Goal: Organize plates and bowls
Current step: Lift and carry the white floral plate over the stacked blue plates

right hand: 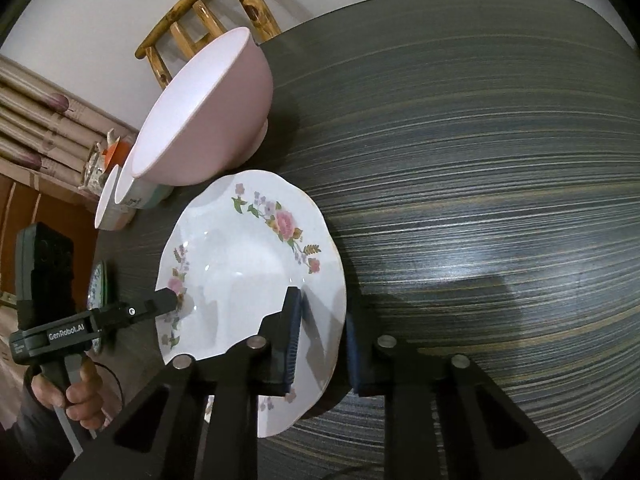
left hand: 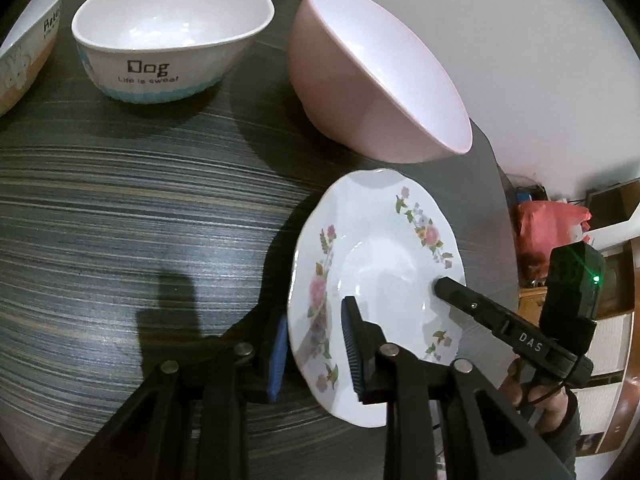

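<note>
Holding a floral plate (left hand: 380, 280) between them, both grippers straddle opposite edges of its rim above the dark striped table (left hand: 120, 208).

Left wrist view, going left to right: a rabbit bowl (left hand: 28, 48) is cut off at the upper left edge, a white "Dog" bowl (left hand: 160, 40) stands in the upper middle, and a pink bowl (left hand: 376, 76) sits upper right, near the table's edge. The plate fills the lower right, just below the pink bowl. The left gripper (left hand: 316, 356) has its two pads either side of the plate's near rim, one under and one over, narrowed to about the plate's thickness and apparently clamped. The right gripper (left hand: 444, 284) comes in from the far right with its upper finger tip on the opposite rim.

Right wrist view: the left gripper (right hand: 168, 300) touches the rim at lower left, the pink bowl sits upper left of centre, and the right gripper (right hand: 324, 344) brackets the plate's rim at bottom centre, fingers close on both faces.

This plate looks like glazed ceramic: stiff, smooth, likely slippery and breakable, moderately heavy. Its thin scalloped rim is the only real hold, so an even pinch on both sides seems wise.
</note>
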Available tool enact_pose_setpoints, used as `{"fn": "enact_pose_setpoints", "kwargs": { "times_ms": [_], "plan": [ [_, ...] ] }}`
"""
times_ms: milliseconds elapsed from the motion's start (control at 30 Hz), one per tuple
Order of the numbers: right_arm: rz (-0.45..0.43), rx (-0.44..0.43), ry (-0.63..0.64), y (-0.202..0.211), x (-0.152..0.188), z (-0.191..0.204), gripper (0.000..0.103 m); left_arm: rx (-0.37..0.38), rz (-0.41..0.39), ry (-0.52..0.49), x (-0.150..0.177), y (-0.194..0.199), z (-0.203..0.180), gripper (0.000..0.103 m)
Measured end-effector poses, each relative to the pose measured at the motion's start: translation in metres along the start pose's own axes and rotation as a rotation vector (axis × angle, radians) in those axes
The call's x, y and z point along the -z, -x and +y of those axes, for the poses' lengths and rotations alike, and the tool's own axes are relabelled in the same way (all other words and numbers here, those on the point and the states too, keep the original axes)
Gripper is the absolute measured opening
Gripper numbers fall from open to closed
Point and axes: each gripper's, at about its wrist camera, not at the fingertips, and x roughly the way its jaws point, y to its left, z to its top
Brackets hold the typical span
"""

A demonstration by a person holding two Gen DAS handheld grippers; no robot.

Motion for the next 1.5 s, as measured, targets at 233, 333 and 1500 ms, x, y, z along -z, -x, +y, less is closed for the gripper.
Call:
{"fn": "enact_pose_setpoints", "kwargs": {
  "times_ms": [233,333,1500],
  "plan": [
    [-0.014,0.029,0.0,0.001,0.005,0.005,0.02,-0.024,-0.001,-0.033,0.003,0.006,0.004,0.017],
    [-0.018,0.034,0.001,0.001,0.008,0.01,0.02,-0.026,-0.001,-0.033,0.005,0.01,0.006,0.017],
    [0.004,-0.021,0.199,-0.025,0.032,0.183,0.02,-0.099,-0.179,0.099,0.048,0.17,0.136,0.018]
  ]
}}
